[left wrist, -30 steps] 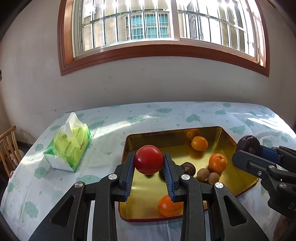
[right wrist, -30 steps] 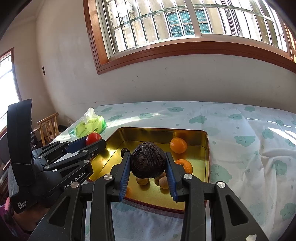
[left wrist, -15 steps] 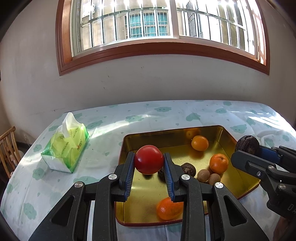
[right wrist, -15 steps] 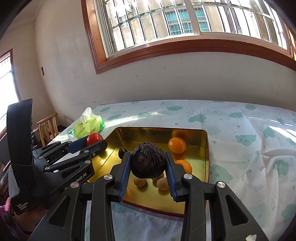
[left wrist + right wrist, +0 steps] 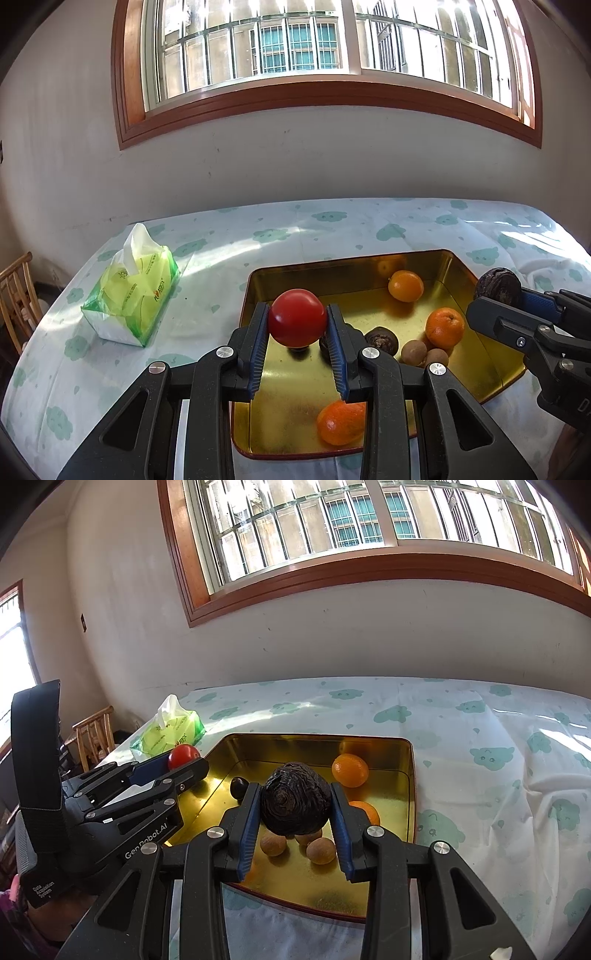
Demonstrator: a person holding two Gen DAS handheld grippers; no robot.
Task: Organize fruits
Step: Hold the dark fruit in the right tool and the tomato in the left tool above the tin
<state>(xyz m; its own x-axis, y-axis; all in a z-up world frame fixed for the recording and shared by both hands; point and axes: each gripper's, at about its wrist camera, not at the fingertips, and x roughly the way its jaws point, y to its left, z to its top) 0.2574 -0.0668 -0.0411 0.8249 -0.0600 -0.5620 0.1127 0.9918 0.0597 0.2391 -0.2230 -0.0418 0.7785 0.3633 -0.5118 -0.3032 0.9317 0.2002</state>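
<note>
My left gripper (image 5: 297, 326) is shut on a red tomato (image 5: 297, 317) and holds it above the left part of a gold metal tray (image 5: 332, 266). My right gripper (image 5: 295, 808) is shut on a dark wrinkled fruit (image 5: 295, 801) above the tray's near part (image 5: 410, 775). In the tray lie oranges (image 5: 405, 285) (image 5: 444, 327) (image 5: 341, 422), small brown fruits (image 5: 413, 352) and a dark one (image 5: 381, 339). Each gripper also shows in the other's view: the right one (image 5: 498, 291) and the left one (image 5: 183, 757).
A green tissue pack (image 5: 131, 291) lies left of the tray on the cloud-print tablecloth (image 5: 332, 229). A wooden chair (image 5: 16, 295) stands beyond the table's left edge. A wall with a window is behind the table.
Both grippers have risen slightly with their fruits held; the tray sits a little lower and nearer in both views. The fruits in the tray have not moved.
</note>
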